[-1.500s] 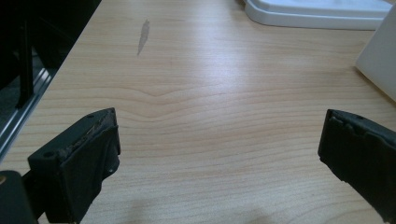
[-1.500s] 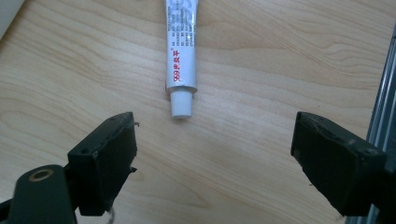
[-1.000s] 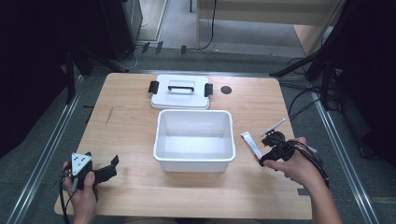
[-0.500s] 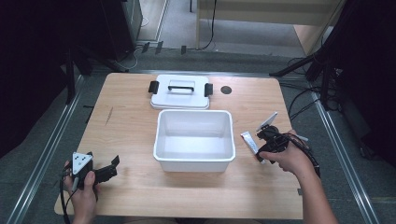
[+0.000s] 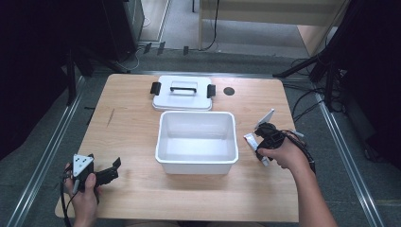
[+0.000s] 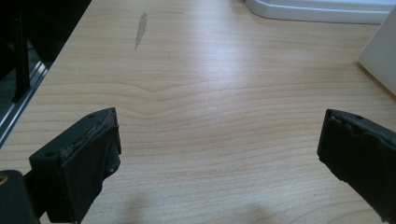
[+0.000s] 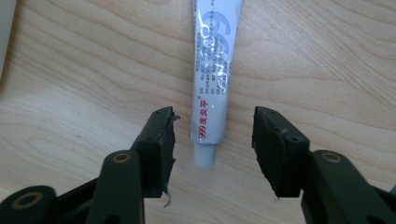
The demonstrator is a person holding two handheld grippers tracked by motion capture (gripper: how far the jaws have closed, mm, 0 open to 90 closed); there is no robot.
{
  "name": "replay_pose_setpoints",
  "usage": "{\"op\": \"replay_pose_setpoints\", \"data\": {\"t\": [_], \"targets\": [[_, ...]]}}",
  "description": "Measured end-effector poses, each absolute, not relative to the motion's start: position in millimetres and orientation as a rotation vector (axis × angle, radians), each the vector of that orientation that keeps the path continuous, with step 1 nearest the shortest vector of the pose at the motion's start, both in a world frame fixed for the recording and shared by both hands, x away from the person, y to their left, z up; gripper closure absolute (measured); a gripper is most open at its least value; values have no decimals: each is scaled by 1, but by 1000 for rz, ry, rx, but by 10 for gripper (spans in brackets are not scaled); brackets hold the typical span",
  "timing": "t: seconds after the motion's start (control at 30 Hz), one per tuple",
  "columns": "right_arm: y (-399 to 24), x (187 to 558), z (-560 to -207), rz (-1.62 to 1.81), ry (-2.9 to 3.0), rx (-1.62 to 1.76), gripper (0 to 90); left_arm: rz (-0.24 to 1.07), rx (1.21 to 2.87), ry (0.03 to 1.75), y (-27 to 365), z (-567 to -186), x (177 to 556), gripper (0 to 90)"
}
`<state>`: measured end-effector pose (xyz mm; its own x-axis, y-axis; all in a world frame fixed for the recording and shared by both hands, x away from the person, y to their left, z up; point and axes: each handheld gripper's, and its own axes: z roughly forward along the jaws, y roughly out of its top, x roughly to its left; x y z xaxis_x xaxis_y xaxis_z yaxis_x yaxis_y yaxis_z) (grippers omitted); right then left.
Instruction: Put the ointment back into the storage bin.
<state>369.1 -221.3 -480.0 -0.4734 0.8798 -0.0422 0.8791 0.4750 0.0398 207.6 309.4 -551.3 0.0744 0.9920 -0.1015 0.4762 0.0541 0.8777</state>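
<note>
Right gripper is down over the tube, and its fingers have just been closing in. The tube's cap end sits squarely in the gap between them, yet there is bare wood showing on either side of it, so the pads are not pressing on it (close, but no pinch). The fingers stand partly spread, one on each flank of the cap. The tube itself lies flat on the worktop, white with blue swirls and red print, its long body running away from the fingers.

From the high view, the tube lies just right of the tub, near its right wall, with the right gripper and the hand over it. The tub is white, open and sits mid-worktop. The lid, with its dark handle and side clips, lies just behind the tub, apart from it.

Over to the left gripper: it sits well left of the tub, near the worktop's front edge, held low in the left hand. In its own view the left gripper has its fingers spread wide, with plain wood between them (nothing held, nothing touched). A corner of the tub peeks in at the right of that view.
</note>
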Motion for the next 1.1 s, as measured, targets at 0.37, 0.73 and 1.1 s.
{"op": "replay_pose_setpoints", "data": {"t": [0.37, 0.73, 1.1], "targets": [[-211, 383, -497, -47, 2614, 1664, 637, 795, 1538, 1518, 310, -551, 208, 0], [-209, 385, -502, -33, 2580, 1692, 716, 796, 1540, 1517, 310, -551, 208, 0], [-212, 384, -503, 10, 2579, 1688, 720, 796, 1543, 1517, 310, -551, 208, 0]]}}
